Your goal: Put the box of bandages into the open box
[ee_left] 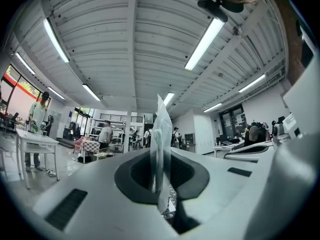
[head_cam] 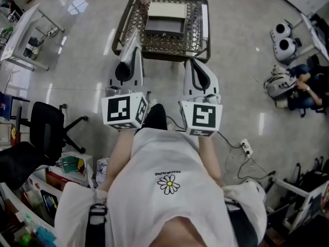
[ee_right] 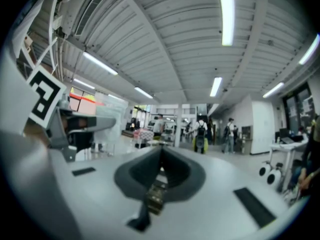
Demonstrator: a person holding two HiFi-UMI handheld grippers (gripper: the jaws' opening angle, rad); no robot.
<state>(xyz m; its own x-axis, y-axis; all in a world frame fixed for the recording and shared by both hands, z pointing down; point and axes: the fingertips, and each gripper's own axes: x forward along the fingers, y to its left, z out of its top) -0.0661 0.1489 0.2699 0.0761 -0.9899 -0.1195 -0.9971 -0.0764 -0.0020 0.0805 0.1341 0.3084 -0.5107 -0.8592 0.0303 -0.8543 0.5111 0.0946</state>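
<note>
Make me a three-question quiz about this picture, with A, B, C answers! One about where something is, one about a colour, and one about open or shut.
1. Where is the open box?
A on the floor
B on the small table
C on a chair

2. What colour are the petals of the flower on the shirt?
A white
B red
C blue

3. How do the right gripper jaws stand?
A wide apart
B together
C closed on a cup

Answers: B, it sits on the lattice tabletop; A, white petals ring a yellow middle; B, no gap shows between them.
</note>
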